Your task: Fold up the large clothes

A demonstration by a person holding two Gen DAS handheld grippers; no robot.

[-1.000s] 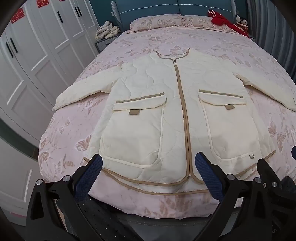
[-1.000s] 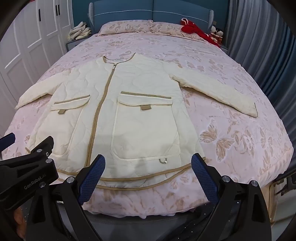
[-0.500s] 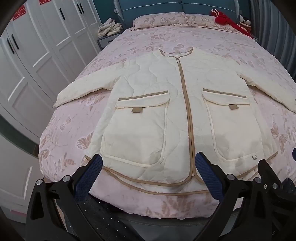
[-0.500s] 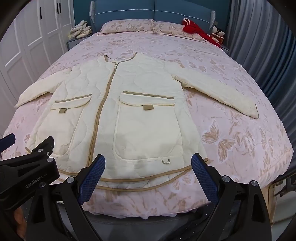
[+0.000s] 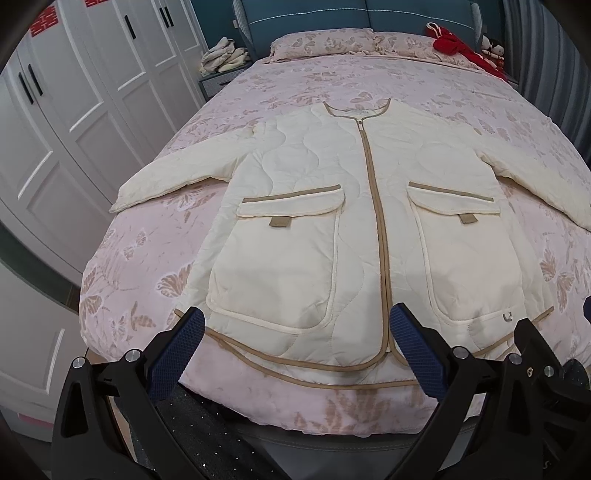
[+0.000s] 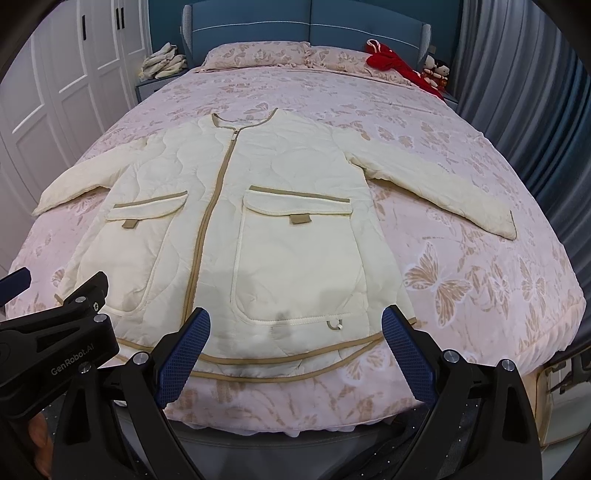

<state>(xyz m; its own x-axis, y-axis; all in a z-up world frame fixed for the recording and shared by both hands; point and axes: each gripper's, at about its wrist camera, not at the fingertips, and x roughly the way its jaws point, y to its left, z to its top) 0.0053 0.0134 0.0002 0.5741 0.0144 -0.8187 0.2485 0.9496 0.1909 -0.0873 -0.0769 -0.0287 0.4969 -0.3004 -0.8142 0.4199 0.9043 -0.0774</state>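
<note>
Far left, tall white panelled wardrobe doors (image 5: 66, 122) with slim dark handles and red paper cutouts up top. Just past them, a heap of pale crumpled cloth (image 5: 223, 59) sits on a grey nightstand beside the padded blue headboard (image 6: 306, 27).

Now the bed (image 5: 140, 258): a pink quilt printed with soft butterfly shapes, smooth and broad, rounding off at the foot. Spread flat on it, front up, lies the cream quilted jacket (image 5: 365, 229), puffy, stitched in wavy lines, trimmed in tan binding along the curved hem and round collarless neck. The tan zip runs straight up the middle, closed to the neck. Two big patch pockets with flaps and small tan tabs sit either side. Both sleeves stretch outward and slightly down, the right one (image 6: 443, 184) ending in a tan-edged cuff.

At the hem, the left gripper (image 5: 295, 332) hangs with its black arms spread wide, textured blue pads well apart, nothing between them. The right gripper (image 6: 295, 332) is alongside, likewise wide apart and empty over the hem.

Further right, a red garment (image 6: 391, 59) lies by the pillows, two small dolls (image 6: 436, 68) beyond it, then grey pleated curtains (image 6: 517, 92).
</note>
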